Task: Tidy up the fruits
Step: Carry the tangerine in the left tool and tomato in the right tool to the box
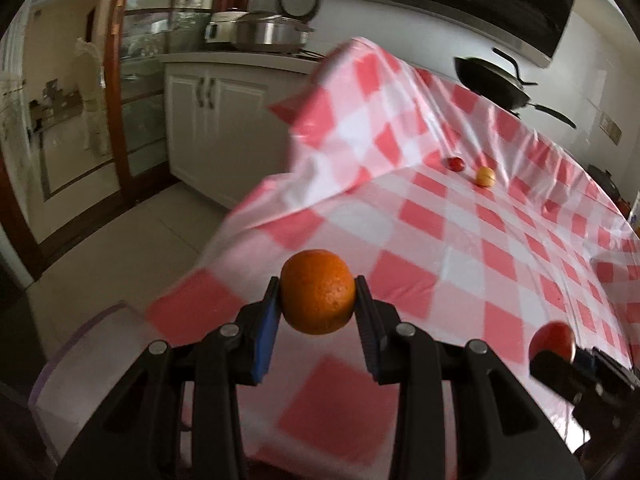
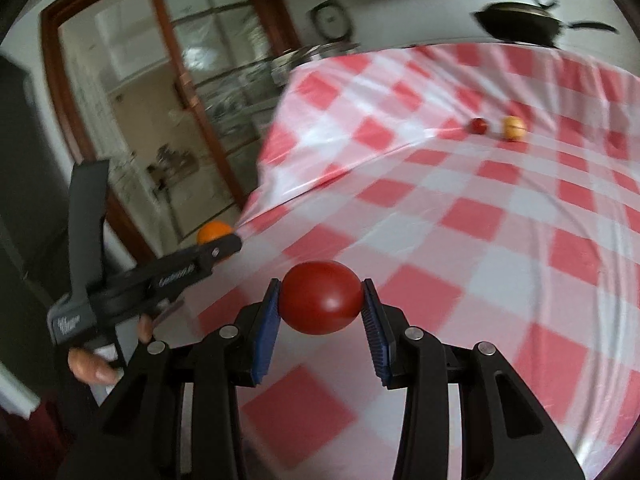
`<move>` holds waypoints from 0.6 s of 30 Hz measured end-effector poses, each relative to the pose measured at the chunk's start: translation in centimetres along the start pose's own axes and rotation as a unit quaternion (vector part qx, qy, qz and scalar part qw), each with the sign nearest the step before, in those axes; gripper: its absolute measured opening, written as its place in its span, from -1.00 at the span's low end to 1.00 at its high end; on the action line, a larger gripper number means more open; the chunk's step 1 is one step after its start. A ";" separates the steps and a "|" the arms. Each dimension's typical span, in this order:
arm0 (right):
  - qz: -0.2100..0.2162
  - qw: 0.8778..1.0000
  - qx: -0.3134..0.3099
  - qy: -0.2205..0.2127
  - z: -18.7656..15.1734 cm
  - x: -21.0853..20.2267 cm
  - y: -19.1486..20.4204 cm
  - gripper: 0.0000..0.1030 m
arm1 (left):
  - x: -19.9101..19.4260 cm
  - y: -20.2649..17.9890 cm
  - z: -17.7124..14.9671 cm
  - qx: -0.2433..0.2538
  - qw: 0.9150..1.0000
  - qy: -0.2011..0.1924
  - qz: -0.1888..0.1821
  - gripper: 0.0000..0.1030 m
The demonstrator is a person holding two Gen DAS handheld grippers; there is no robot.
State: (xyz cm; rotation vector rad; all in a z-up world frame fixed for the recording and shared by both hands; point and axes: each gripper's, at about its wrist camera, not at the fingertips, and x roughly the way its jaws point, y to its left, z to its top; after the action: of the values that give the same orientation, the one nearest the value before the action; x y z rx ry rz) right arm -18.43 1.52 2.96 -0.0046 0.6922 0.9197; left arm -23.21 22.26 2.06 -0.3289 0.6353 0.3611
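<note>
My left gripper (image 1: 317, 294) is shut on an orange (image 1: 318, 290), held above the near left part of the red-and-white checked tablecloth (image 1: 460, 216). My right gripper (image 2: 321, 300) is shut on a red tomato (image 2: 320, 297), also above the cloth. In the left wrist view the tomato (image 1: 551, 340) and the right gripper's tip show at the lower right. In the right wrist view the left gripper (image 2: 216, 246) with the orange (image 2: 213, 231) is at the left, a hand (image 2: 90, 366) on its handle. Far across the table lie a small red fruit (image 1: 456, 163) (image 2: 478, 125) and a yellow fruit (image 1: 485, 176) (image 2: 513, 127), side by side.
The table's left edge drops to a tiled floor (image 1: 108, 244). Behind it stand white cabinets (image 1: 216, 120) with steel pots (image 1: 268, 32) on the counter. A black pan (image 1: 494, 80) (image 2: 520, 22) sits past the far edge. A wood-framed glass door (image 2: 168, 92) is on the left.
</note>
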 end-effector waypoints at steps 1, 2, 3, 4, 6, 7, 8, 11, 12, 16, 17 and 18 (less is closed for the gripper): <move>0.008 1.000 -0.015 0.005 -0.3 0.3 1.1 -0.23 | -0.4 0.8 -0.1 -0.003 1.000 -0.002 0.006 -0.29; 0.014 1.000 -0.025 0.009 -0.5 0.5 1.8 -0.23 | -0.8 1.4 -0.3 -0.007 1.000 -0.004 0.011 -0.29; 0.022 0.999 -0.040 0.014 -0.8 0.8 2.8 -0.23 | -1.1 2.1 -0.4 -0.010 1.000 -0.006 0.016 -0.29; 0.029 0.998 -0.054 0.020 -1.1 1.0 3.8 -0.23 | -1.5 2.9 -0.5 -0.014 1.000 -0.007 0.022 -0.29; 0.039 0.996 -0.071 0.031 -1.6 1.5 5.2 -0.23 | -2.0 3.9 -0.8 -0.018 0.999 -0.010 0.034 -0.29; 0.047 0.995 -0.079 0.039 -1.9 1.9 6.0 -0.23 | -2.2 4.6 -0.9 -0.019 0.999 -0.010 0.040 -0.29; 0.054 0.994 -0.085 0.045 -2.1 2.1 6.5 -0.23 | -2.5 5.4 -1.2 -0.022 0.999 -0.010 0.048 -0.29; 0.084 0.987 -0.123 0.067 -3.1 3.0 9.1 -0.23 | -2.9 7.6 -2.0 -0.038 0.997 -0.005 0.066 -0.29; 0.093 0.984 -0.136 0.073 -3.5 3.2 9.8 -0.23 | -3.0 8.6 -2.4 -0.047 0.996 -0.004 0.073 -0.29; 0.129 0.968 -0.187 0.106 -5.4 4.2 12.9 -0.23 | -3.0 11.5 -3.7 -0.075 0.992 0.006 0.097 -0.29; 0.132 0.965 -0.197 0.114 -5.8 4.6 13.4 -0.23 | -2.7 12.4 -4.2 -0.083 0.991 0.012 0.104 -0.29; 0.134 0.960 -0.212 0.127 -6.5 5.1 14.1 -0.23 | -2.4 13.1 -4.5 -0.088 0.990 0.019 0.110 -0.29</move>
State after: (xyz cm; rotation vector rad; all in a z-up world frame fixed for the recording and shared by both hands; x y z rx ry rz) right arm -30.16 12.14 -0.99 -0.4258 0.7310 1.3317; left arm -32.83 31.52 -2.29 -0.4372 0.6797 0.6260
